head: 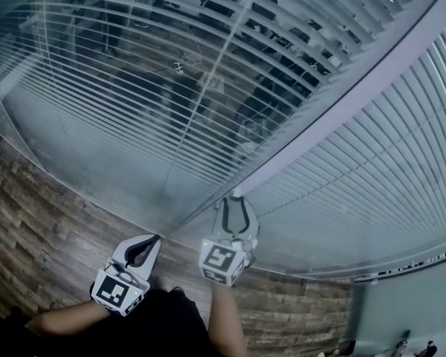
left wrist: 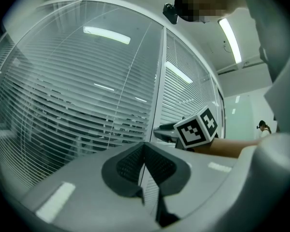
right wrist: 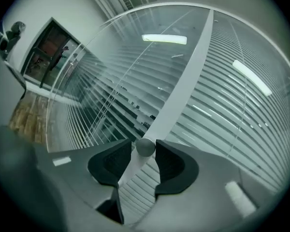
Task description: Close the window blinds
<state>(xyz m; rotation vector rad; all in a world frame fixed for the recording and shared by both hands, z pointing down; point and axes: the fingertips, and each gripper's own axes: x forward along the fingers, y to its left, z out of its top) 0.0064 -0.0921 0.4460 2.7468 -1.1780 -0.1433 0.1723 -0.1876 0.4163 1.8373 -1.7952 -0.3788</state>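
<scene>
While left gripper (head: 156,239) hovers, right gripper (head: 236,201) brackets knob (right wrist: 145,147)

Left of the post (head: 342,104), left jaws press together; at the post, right jaws stand spread, knob between them. Blinds (head: 171,73) hang both sides of the post

The blinds (head: 134,88) run beyond the top and side edges. In the left gripper view, the marker cube (left wrist: 197,127) partly hides the right tongs (left wrist: 159,132).

Slatted blinds (left wrist: 82,105) ahead, left tool (left wrist: 145,151) jaws seemingly together, right tool (left wrist: 166,132) near window post (left wrist: 160,81)
</scene>
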